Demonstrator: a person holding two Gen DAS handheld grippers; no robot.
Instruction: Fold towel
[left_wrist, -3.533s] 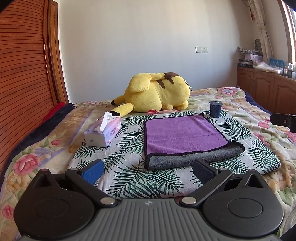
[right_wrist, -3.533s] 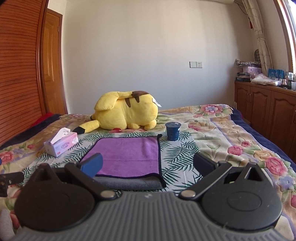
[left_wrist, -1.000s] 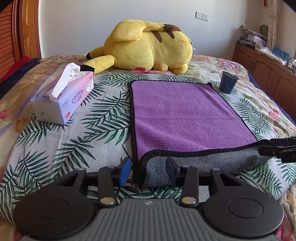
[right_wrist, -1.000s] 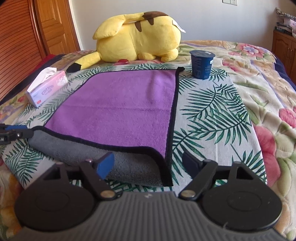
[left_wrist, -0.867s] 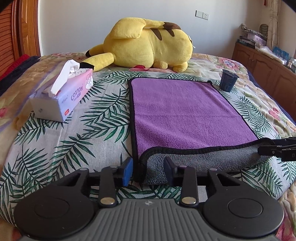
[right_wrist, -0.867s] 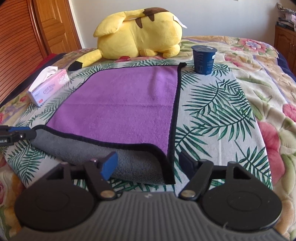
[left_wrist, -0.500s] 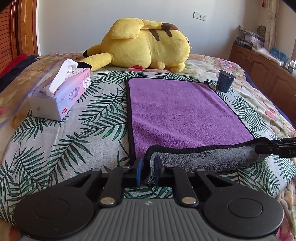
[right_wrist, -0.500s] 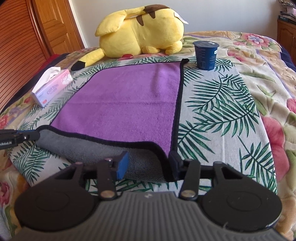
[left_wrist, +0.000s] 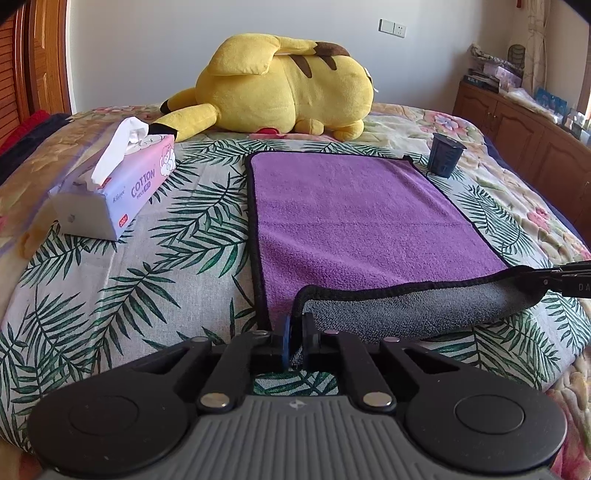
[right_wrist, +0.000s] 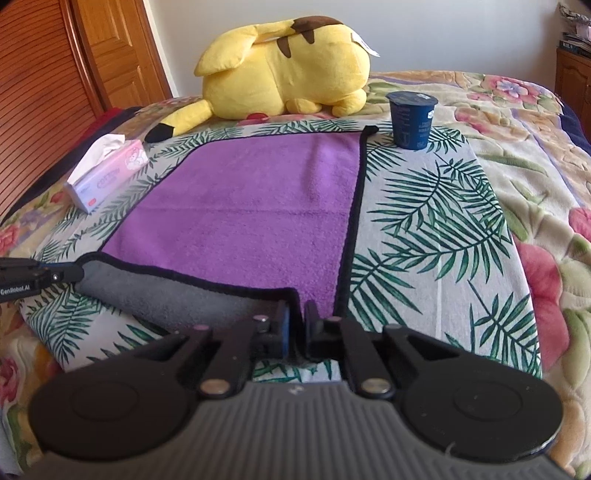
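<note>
A purple towel (left_wrist: 354, 221) with a grey underside and black trim lies flat on the bed; its near edge is rolled over, grey side up. My left gripper (left_wrist: 295, 325) is shut on the towel's near left corner. My right gripper (right_wrist: 296, 314) is shut on the near right corner of the towel (right_wrist: 255, 206). Each gripper also shows at the edge of the other view: the right one (left_wrist: 569, 282) and the left one (right_wrist: 33, 277), both at the folded grey edge.
A yellow plush toy (left_wrist: 284, 85) lies behind the towel. A pink tissue box (left_wrist: 118, 188) stands to the left. A dark blue cup (right_wrist: 412, 120) stands at the towel's far right corner. The leaf-print cloth (left_wrist: 147, 277) covers the floral bedspread. Wooden cabinets stand at right.
Both grippers moved in to the towel's near corners and closed on them from open. The near grey edge is now lifted slightly at both corners.
</note>
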